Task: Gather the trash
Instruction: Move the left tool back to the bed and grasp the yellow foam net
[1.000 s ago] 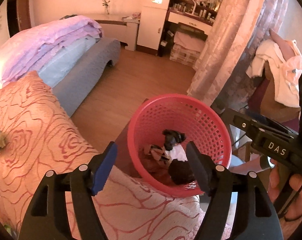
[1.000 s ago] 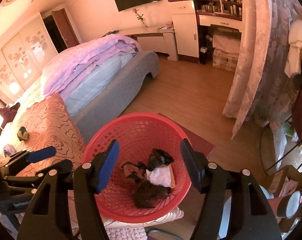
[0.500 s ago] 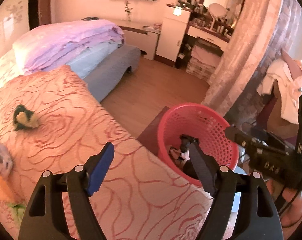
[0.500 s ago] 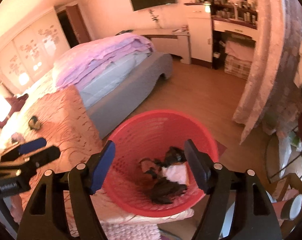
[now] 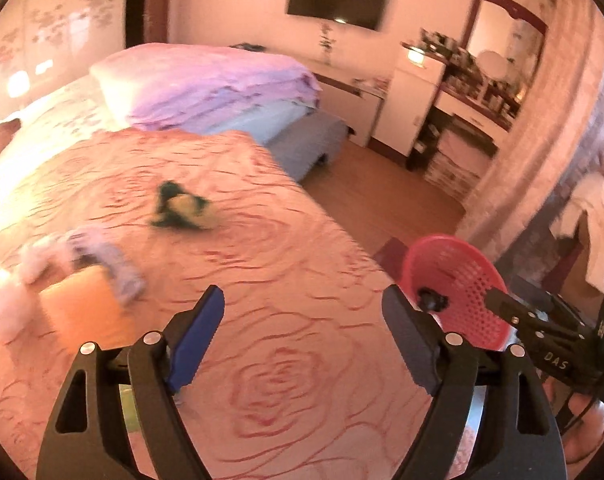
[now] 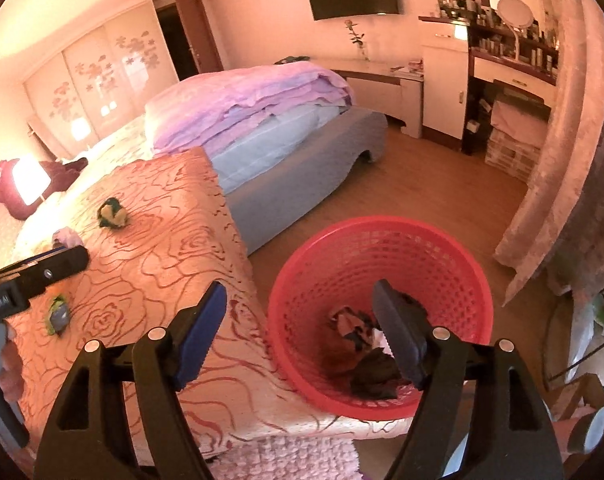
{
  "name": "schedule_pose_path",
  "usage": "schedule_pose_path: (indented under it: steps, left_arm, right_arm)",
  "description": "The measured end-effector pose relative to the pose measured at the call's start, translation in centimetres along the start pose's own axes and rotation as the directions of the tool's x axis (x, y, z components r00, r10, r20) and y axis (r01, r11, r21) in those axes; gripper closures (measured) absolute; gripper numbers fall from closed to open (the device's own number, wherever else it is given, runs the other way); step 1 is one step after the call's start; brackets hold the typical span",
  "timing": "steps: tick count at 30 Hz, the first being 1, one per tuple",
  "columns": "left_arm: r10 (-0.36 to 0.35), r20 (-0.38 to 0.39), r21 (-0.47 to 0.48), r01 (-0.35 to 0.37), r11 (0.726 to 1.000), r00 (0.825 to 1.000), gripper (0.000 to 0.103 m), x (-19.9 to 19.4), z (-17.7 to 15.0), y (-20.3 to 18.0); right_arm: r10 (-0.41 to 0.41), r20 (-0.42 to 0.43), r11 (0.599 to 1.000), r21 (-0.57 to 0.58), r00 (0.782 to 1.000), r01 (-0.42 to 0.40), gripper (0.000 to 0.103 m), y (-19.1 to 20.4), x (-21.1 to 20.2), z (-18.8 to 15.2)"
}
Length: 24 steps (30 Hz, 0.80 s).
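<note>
A red mesh basket stands on the floor at the corner of the rose-patterned bed cover, with several crumpled scraps in it; it also shows in the left wrist view. On the cover lie a green-yellow crumpled wrapper, a pale purple wrapper, an orange piece and a small grey-green scrap. My left gripper is open and empty over the cover. My right gripper is open and empty above the basket's near rim.
A bed with a folded purple duvet lies beyond the cover. Wooden floor runs to a white cabinet and dressing table. A curtain hangs right of the basket. Clothes drape a chair at right.
My left gripper has swung left from over the basket to over the bed cover, bringing the wrappers into view. My right gripper has drifted a little left; the basket now sits further right in its view.
</note>
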<state>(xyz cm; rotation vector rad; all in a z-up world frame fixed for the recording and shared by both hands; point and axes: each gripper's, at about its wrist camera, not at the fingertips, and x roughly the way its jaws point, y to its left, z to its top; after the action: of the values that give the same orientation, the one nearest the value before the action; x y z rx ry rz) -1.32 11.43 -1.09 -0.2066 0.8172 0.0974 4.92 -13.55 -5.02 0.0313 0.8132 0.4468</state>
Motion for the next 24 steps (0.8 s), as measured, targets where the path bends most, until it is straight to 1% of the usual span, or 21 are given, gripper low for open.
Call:
schedule_pose_path:
  steps: [4, 9, 15, 17, 24]
  left_arm:
    - [0.057, 0.024, -0.045, -0.056, 0.997, 0.998, 0.022, -1.5, -0.5, 2.7]
    - [0.123, 0.036, -0.107, -0.119, 0.987, 0.992, 0.022, -2.9, -1.1, 6.3]
    - [0.177, 0.039, -0.135, -0.170, 0.976, 0.983, 0.021, -3.3, -1.8, 9.3]
    - [0.183, 0.029, -0.137, -0.177, 0.975, 0.983, 0.021, -2.9, -1.9, 10.0]
    - [0.158, -0.044, -0.164, -0.163, 0.973, 0.986, 0.021, -0.2, -2.4, 12.2]
  right_arm:
    - [0.014, 0.002, 1.000, -0.015, 1.000, -0.014, 0.030, 0.8, -0.2, 0.0]
    - [0.026, 0.010, 0.999, -0.032, 1.000, -0.026, 0.030, 1.6, -0.7, 0.0]
    - [0.035, 0.015, 0.999, -0.040, 0.999, -0.034, 0.028, 2.0, -0.9, 0.1]
    - [0.038, 0.010, 0.998, -0.040, 0.999, -0.038, 0.028, 2.0, -0.9, 0.0]
    - [0.038, 0.000, 0.999, -0.038, 0.999, -0.038, 0.027, 2.0, -0.6, 0.0]
